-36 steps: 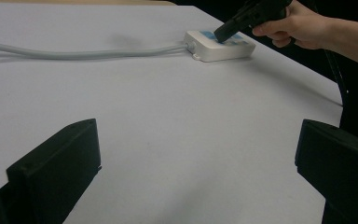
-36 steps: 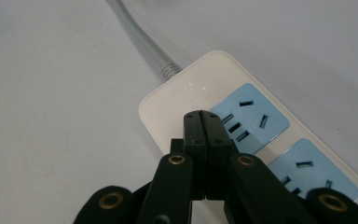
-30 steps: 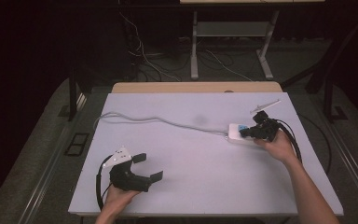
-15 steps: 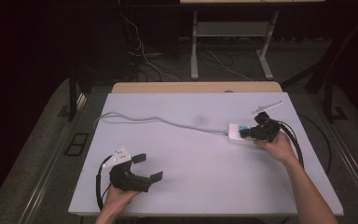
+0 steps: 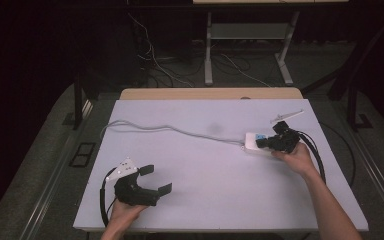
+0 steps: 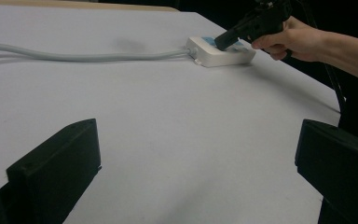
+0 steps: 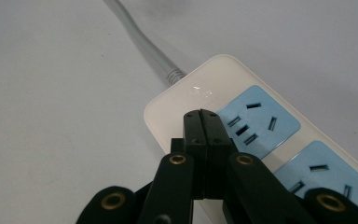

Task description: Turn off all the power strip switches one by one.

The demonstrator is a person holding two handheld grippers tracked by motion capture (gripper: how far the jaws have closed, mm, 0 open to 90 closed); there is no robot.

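Over the power strip [image 7: 242, 121], the right tool [image 7: 202, 114] (jaws pressed together) hovers; the left tool [image 5: 156, 179] is spread.

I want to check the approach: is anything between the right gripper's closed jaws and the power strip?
Nothing visible. The right gripper, jaws shut with nothing between them, has its tip right at the power strip's cable end, beside the first blue socket. Whether it touches cannot be told. The grey cable runs away across the table.
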